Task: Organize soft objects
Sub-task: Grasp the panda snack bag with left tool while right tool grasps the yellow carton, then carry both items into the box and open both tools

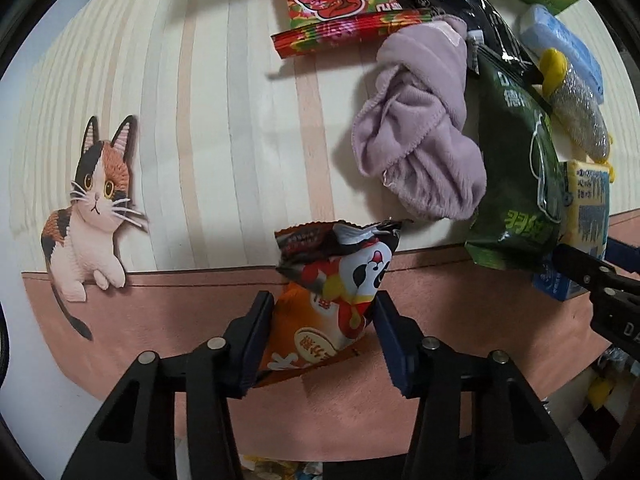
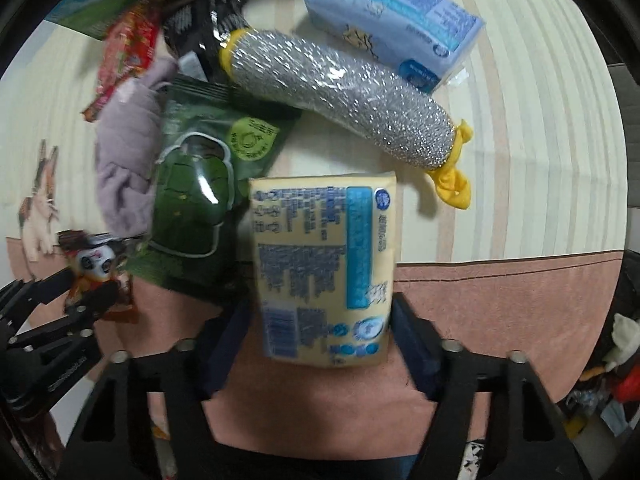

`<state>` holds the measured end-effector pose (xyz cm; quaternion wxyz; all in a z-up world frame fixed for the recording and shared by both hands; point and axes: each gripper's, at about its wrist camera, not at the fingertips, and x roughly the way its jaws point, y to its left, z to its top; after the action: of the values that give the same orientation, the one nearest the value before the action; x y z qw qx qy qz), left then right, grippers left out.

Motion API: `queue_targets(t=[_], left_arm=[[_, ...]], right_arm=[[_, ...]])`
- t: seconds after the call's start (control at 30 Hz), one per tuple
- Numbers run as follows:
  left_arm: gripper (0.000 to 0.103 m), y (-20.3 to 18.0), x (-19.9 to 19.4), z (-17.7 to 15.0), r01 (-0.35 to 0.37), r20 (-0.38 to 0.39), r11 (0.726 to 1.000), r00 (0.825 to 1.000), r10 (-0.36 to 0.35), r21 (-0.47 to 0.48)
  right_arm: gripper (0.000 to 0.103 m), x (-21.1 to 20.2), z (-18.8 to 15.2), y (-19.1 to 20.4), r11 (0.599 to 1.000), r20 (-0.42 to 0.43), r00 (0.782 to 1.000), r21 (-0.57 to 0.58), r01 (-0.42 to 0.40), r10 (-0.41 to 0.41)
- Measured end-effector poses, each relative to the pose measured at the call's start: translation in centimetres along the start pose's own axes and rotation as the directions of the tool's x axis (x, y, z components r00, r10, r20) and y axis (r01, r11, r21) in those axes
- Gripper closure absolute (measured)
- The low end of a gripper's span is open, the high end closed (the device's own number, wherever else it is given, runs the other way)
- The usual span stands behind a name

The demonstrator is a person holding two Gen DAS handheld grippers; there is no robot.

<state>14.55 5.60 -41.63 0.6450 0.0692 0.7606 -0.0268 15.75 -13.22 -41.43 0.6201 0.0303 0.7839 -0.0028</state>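
Observation:
My left gripper (image 1: 322, 312) is shut on an orange panda snack bag (image 1: 340, 296), held over the pink edge of the mat. My right gripper (image 2: 320, 324) is shut on a yellow tissue pack (image 2: 320, 264). In the left wrist view the yellow pack (image 1: 588, 208) and the right gripper's fingers (image 1: 592, 276) show at the right. In the right wrist view the left gripper (image 2: 86, 294) with the panda bag (image 2: 94, 264) shows at the left. A lilac plush cloth (image 1: 420, 132) lies beside a green snack bag (image 1: 516, 168).
A red-green snack bag (image 1: 336, 4) and a black bag (image 1: 452, 4) lie at the back. A silver scrubber roll with yellow ends (image 2: 340, 96) and a blue tissue pack (image 2: 392, 20) lie behind the yellow pack. A cat picture (image 1: 92, 208) is on the striped mat's left.

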Motion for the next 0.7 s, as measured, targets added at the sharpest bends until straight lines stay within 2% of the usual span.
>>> queue_targets(t=[0.1,0.17,0.3,0.4,0.57,0.63,0.7], left_arm=[[0.062,0.8,-0.1,-0.6,0.050,0.003,0.998,0.999,-0.050,-0.034],[0.062,1.6,-0.1,-1.1,0.057,0.014,0.997,0.998,-0.057,-0.048],[0.063,2.7,-0.8,-2.9,0.070,0.037,0.995,0.997,-0.067,-0.072],[0.063,3.2,-2.6,-4.5,0.105,0.069,0.990,0.993,-0.098,-0.099],[0.063,3.2,-9.1,-5.9,0.205,0.175,0.974,0.967,-0.186,-0.100],[0.063,2.9,-12.2,-4.9,0.235,0.217,0.968,0.953,-0.212,-0.085],[0.063,2.7,-15.8,-2.1,0.271,0.250,0.960,0.936,-0.248,-0.063]], right_arm=[[0.037,0.1,-0.7,-0.1,1.000,0.017,1.000,0.010,-0.002,0.002],[0.038,-0.3,-1.2,-0.7,0.999,0.020,1.000,0.027,-0.017,0.016],[0.039,-1.5,-4.2,-1.4,0.998,0.033,0.999,0.050,-0.041,0.039],[0.039,-2.9,-6.4,-1.9,0.995,0.061,0.995,0.064,-0.083,0.079],[0.039,-8.4,-9.4,-2.5,0.982,0.143,0.977,0.077,-0.173,0.161],[0.039,-11.6,-9.1,-3.2,0.977,0.181,0.965,0.067,-0.203,0.188],[0.039,-15.4,-8.6,-3.1,0.970,0.233,0.947,0.042,-0.238,0.222]])
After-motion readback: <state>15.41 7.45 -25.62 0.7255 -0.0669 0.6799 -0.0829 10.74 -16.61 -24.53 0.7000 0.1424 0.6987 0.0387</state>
